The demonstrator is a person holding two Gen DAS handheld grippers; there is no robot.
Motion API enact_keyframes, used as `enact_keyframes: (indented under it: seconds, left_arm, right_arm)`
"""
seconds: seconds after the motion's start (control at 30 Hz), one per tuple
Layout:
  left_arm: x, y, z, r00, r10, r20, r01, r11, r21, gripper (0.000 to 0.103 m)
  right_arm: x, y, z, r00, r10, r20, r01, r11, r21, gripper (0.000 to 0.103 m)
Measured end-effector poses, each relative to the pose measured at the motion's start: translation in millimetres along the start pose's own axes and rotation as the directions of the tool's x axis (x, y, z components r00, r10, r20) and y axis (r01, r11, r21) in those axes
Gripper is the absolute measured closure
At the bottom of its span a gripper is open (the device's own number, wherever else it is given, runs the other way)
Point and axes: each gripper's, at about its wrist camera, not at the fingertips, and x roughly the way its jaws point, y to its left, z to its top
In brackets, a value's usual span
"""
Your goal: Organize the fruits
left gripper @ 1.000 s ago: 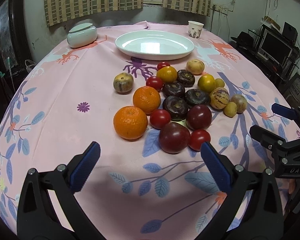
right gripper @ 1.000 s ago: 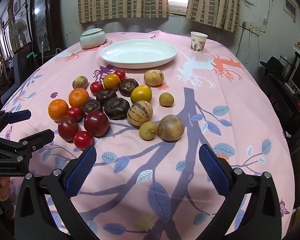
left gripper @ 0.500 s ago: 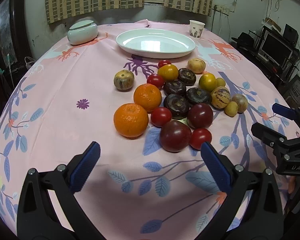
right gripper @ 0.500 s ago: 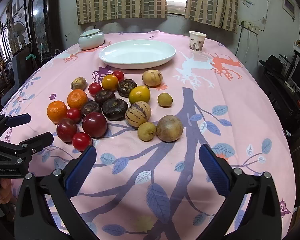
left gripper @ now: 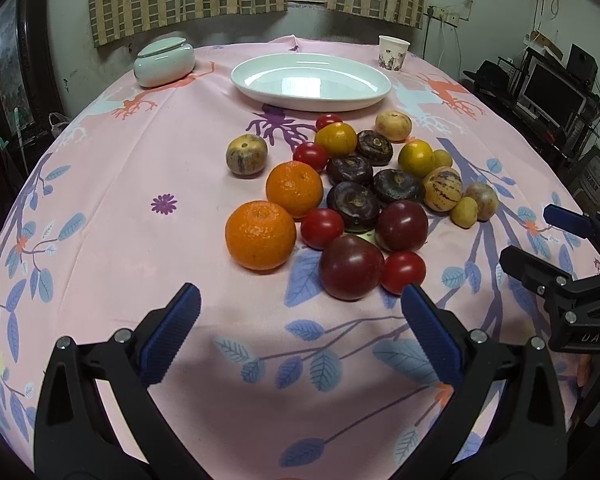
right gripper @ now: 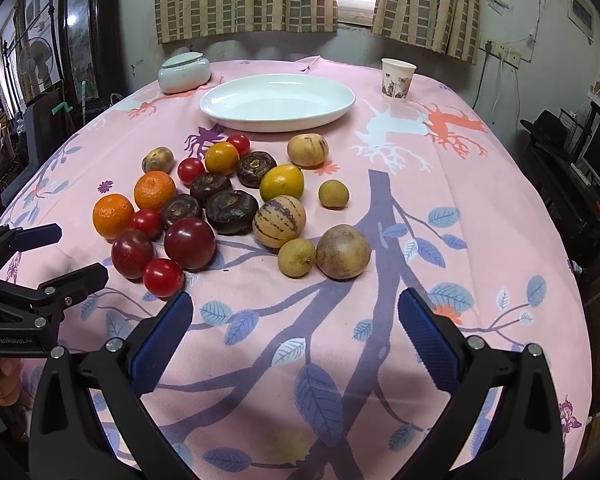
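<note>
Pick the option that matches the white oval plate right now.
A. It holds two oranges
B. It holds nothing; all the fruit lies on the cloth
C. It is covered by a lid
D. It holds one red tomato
B. The white oval plate shows only bare glaze, while the fruit, such as the nearest orange, sits on the pink tablecloth in front of it.

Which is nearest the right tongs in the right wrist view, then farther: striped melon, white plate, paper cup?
1. Striped melon, mid-table among the fruit, just ahead of the right tongs.
2. White plate, beyond the fruit, centre.
3. Paper cup, far right edge.
</note>
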Motion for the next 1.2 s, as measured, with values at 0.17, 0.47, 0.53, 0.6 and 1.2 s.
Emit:
enact_keyframes:
  seconds: [0.17, 0.47, 0.53, 0.6, 1.2]
  left_arm:
    - [1, -1, 0, 1.000, 0.000, -0.002, 0.000, 1.000, 0.001, 0.002]
    - [1, -1, -1, 1.000, -0.001, -0.003, 0.001, 1.000, 0.003, 0.002]
    - [1, -2, -1, 1.000, -0.001, -0.003, 0.001, 1.000, 0.006, 0.002]
    - [1, -2, -2, 1.000, -0.001, -0.003, 0.001, 1.000, 0.004, 0.002]
    - [9, 36, 9, 1.000, 0.014, 0.001, -0.014, 0.999, 0.047, 0.002]
  right_arm:
    - [1, 0, 0, 1.000, 0.001, -0.004, -0.001, 1.000, 0.002, 0.001]
    - [2, -1, -1, 1.000, 0.002, -0.004, -0.002, 1.000, 0.001, 0.001]
    - [1, -1, 0, 1.000, 0.001, -0.004, -0.001, 1.000, 0.002, 0.001]
    - [1, -1, 0, 1.000, 0.003, -0.004, -0.003, 1.000, 0.003, 0.001]
    - [14, -11, -3, 0.999, 0.029, -0.031, -0.028, 0.999, 0.045, 0.001]
